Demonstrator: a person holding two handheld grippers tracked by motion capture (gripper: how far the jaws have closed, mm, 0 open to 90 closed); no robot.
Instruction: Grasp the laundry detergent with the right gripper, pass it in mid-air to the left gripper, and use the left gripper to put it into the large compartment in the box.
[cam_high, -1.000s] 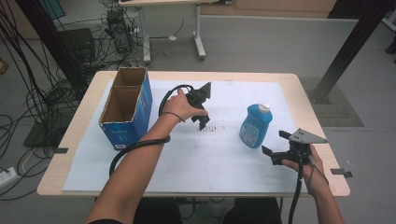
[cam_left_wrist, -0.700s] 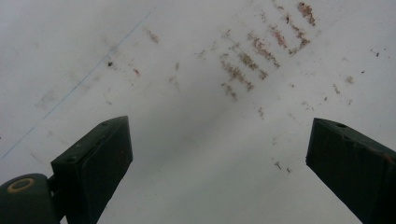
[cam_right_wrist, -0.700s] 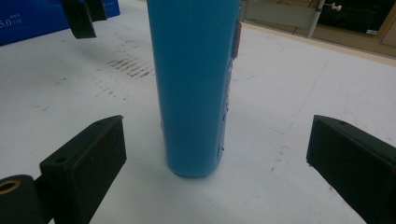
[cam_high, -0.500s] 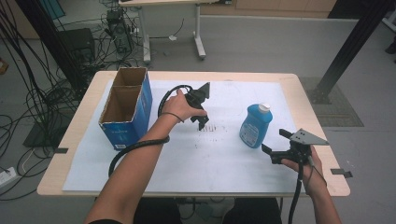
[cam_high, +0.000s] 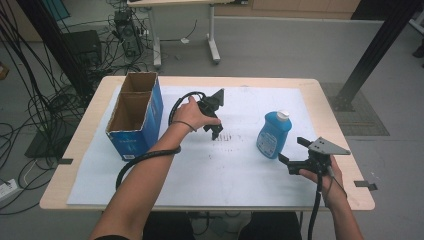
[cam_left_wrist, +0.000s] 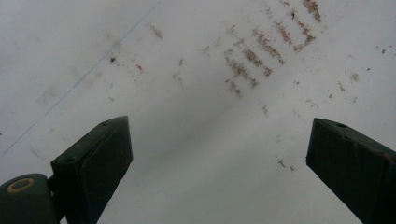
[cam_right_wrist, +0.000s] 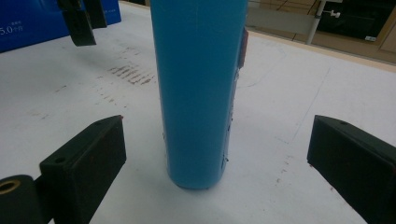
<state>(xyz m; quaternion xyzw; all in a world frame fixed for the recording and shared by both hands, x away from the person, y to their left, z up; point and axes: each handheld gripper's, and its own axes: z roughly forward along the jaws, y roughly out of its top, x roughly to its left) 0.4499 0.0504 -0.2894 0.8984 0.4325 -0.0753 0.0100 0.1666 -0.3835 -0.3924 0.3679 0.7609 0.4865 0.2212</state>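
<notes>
A blue bottle (cam_high: 272, 135) with a white cap stands upright on the white sheet (cam_high: 240, 170), right of centre. My right gripper (cam_high: 293, 151) is just to its right, low over the sheet, open, with the jaws aimed at it. In the right gripper view the bottle (cam_right_wrist: 201, 93) stands in front of the gap between the wide-open jaws of the right gripper (cam_right_wrist: 217, 133), touching neither. My left gripper (cam_high: 215, 133) points down at the middle of the sheet. In the left gripper view, that gripper (cam_left_wrist: 217, 135) is open over brown scuff marks (cam_left_wrist: 261, 51), holding nothing.
An open blue cardboard box (cam_high: 134, 117) stands at the table's left side, also visible in the right gripper view as the box (cam_right_wrist: 28, 21). Cables trail from both grippers. The wooden table edge (cam_high: 210, 206) runs near the person; floor cables and a desk lie beyond.
My right gripper has edged slightly left toward the bottle. The left gripper has barely moved.
</notes>
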